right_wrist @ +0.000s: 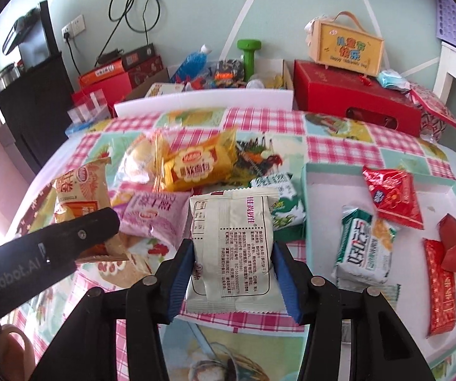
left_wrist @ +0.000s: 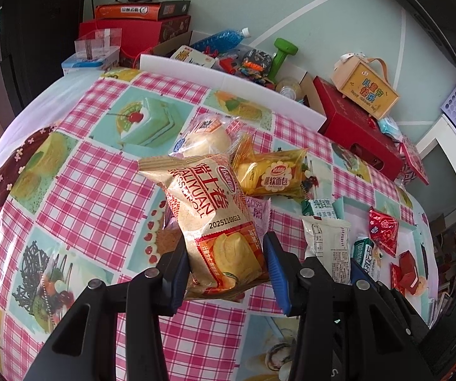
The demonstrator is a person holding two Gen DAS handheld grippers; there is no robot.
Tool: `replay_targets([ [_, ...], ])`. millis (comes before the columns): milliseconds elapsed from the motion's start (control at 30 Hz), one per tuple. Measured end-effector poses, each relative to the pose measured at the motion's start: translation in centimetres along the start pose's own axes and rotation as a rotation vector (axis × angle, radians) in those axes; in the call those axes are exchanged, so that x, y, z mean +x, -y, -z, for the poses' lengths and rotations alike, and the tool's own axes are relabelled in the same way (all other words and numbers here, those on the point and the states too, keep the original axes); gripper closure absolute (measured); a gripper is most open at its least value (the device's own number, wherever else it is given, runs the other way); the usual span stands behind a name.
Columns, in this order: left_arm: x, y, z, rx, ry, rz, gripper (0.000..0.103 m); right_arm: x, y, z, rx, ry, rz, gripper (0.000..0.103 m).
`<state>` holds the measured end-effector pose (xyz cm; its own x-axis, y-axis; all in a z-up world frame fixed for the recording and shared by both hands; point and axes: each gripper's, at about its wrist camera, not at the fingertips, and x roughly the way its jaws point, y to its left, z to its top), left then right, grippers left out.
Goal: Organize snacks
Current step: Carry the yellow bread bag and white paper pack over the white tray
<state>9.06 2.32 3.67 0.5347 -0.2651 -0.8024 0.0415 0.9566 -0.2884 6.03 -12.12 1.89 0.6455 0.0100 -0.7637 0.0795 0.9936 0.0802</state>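
My left gripper [left_wrist: 226, 273] is shut on a beige Swiss roll packet [left_wrist: 215, 219] and holds it above the checked tablecloth [left_wrist: 78, 177]. My right gripper [right_wrist: 232, 273] is shut on a white snack packet [right_wrist: 232, 247], which also shows in the left wrist view [left_wrist: 326, 238]. Behind lie a yellow soft bread packet [right_wrist: 196, 166], a clear bun bag [right_wrist: 135, 158], a pink packet [right_wrist: 151, 216] and a green packet [right_wrist: 280, 203]. A shallow white tray [right_wrist: 332, 190] at the right holds a red packet [right_wrist: 393, 197], a green-and-white cracker packet [right_wrist: 364, 247] and small red sweets [right_wrist: 453, 244].
A white foam board [right_wrist: 202, 101] edges the table's far side. Behind it are a red gift box [right_wrist: 354, 95], a yellow handled box [right_wrist: 348, 47], a green dumbbell [right_wrist: 248, 54], a blue bottle [right_wrist: 191, 60] and stacked red boxes [right_wrist: 113, 79]. A black cabinet [right_wrist: 31, 89] stands at the left.
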Motion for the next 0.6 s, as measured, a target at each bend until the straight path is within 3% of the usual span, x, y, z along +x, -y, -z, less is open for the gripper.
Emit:
replay_targets([
  [333,-1.5,3.6,-0.1,0.068,0.050,0.031,0.057,-2.3,3.2,-1.0,0.078,0.053,0.018,0.049],
  [600,-1.0,8.4,0.6,0.166,0.053,0.084,0.057,-3.6,9.0,-1.2,0.188,0.082,0.106,0.050],
])
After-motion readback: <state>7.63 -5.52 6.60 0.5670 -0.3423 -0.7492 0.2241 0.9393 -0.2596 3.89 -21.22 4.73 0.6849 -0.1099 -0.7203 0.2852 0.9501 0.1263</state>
